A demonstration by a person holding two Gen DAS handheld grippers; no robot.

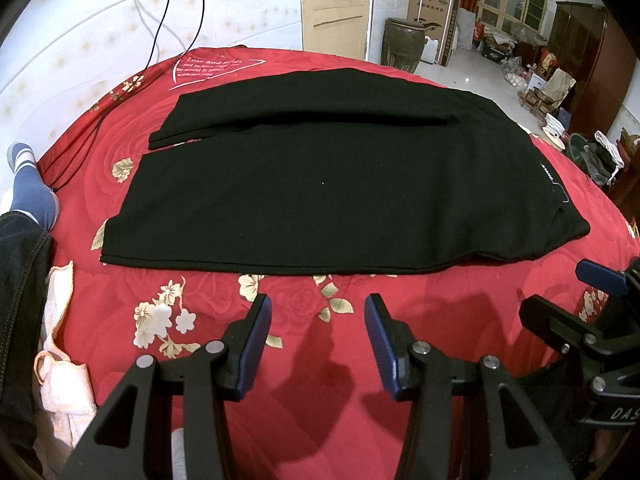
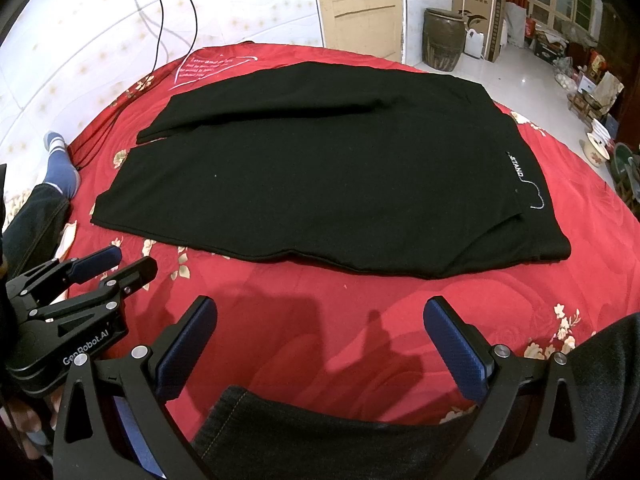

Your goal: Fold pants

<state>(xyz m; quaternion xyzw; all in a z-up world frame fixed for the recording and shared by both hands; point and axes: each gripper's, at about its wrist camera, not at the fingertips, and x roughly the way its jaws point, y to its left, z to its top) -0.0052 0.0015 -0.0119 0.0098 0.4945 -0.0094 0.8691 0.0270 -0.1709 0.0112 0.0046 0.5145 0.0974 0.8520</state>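
Left gripper point(image 1: 318, 306): jaws standing apart, nothing between the blue pads point(image 1: 256, 344), only red bedspread point(image 1: 320, 360) showing through the gap. It is hovering over the spread, just short of the near hem of the pants point(image 1: 320, 184), not touching them.

Right gripper point(image 2: 320, 312): jaws spread wider, also empty; pads point(image 2: 456, 352) hanging over bare spread, near the pants' front edge but apart from it. A dark denim knee point(image 2: 320, 424) is sitting under and behind this gripper.

Each gripper is showing in the other's view: the right one at the right edge of the left view point(image 1: 600, 276), the left one at the lower left of the right view point(image 2: 120, 260), side by side.

Pants: black, lying flat across the middle of the bedspread, legs running to the left, waist end to the right, with white "STAND" lettering point(image 2: 516, 168) near the waist. One leg is lying farther back, its cuff stepping out behind the nearer leg's cuff at the left.

Further out: a foot in a blue sock point(image 1: 32, 188) is resting at the left edge of the spread; a pale cloth point(image 1: 60, 320) is lying beside it; two black cables point(image 1: 172, 20) are trailing down the white wall. Clutter and a brown jar point(image 2: 444, 40) are standing on the floor beyond.
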